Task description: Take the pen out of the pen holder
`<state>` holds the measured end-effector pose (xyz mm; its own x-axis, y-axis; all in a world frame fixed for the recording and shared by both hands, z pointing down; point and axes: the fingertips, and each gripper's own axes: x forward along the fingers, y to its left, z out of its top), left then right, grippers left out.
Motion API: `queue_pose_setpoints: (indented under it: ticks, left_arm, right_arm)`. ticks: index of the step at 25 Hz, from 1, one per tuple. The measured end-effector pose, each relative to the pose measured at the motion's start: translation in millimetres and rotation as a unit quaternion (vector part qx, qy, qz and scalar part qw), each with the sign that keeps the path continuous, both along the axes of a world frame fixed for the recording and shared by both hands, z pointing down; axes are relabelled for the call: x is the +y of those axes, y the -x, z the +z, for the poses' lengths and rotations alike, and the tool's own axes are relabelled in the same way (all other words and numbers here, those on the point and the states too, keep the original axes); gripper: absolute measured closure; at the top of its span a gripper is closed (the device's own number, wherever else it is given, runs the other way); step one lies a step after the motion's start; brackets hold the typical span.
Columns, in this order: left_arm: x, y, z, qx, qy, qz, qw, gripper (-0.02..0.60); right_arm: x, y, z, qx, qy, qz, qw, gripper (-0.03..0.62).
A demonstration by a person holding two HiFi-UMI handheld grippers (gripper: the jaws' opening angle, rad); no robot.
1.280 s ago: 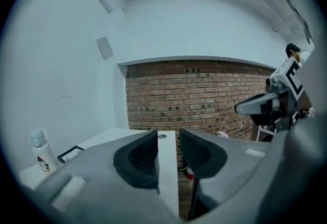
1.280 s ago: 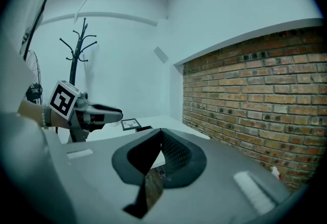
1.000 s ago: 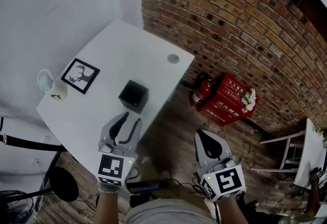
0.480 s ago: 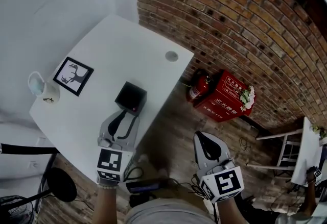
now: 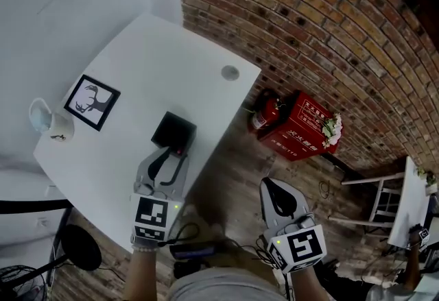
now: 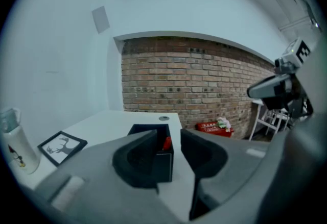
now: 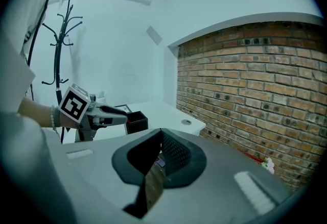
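Observation:
A black square pen holder (image 5: 173,132) stands near the front right edge of the white table (image 5: 158,53). A red pen (image 6: 166,143) pokes up at its near right corner. My left gripper (image 5: 171,155) is open, its tips just short of the holder's near side and level with the pen (image 5: 180,152). In the left gripper view the holder (image 6: 153,154) and pen sit in the gap between the jaws of that gripper (image 6: 168,139). My right gripper (image 5: 269,184) is shut and empty, off the table over the wooden floor. The right gripper view shows its jaws (image 7: 159,133) closed, with the holder (image 7: 136,121) far off.
A framed deer picture (image 5: 91,102) and a white mug (image 5: 49,123) lie on the table's left. A round grommet (image 5: 230,73) sits near the far corner. A brick wall, a red box (image 5: 302,129) and a fire extinguisher (image 5: 259,114) are to the right.
My left gripper has moved forward and closed the gap to the pen holder, staying open. The right gripper has held its place.

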<state>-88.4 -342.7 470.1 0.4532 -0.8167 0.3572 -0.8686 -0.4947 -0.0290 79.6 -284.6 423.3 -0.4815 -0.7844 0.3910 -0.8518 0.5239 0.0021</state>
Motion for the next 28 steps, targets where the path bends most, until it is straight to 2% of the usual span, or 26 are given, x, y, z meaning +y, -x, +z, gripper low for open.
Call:
queue_pose_setpoints:
  ticks: [8,15,28]
  left_arm:
    - [-4.7,-1.3,11.4,0.0,0.011,0.008,0.9999,0.477]
    - [-6.1,0.0,12.8,0.006,0.013,0.008,0.9999,0.549]
    - [-2.7,2.0,-5.1,0.005,-0.007,0.006,0.9999,0.554]
  right_arm:
    - [-2.0,-1.9,9.4,0.003,0.013,0.007,1.0,0.589]
    - [-1.6,-2.6,11.4,0.003,0.016,0.01,1.0,0.589]
    - [2.7,-0.3,5.4,-0.003,0.007,0.007,1.0,0.589]
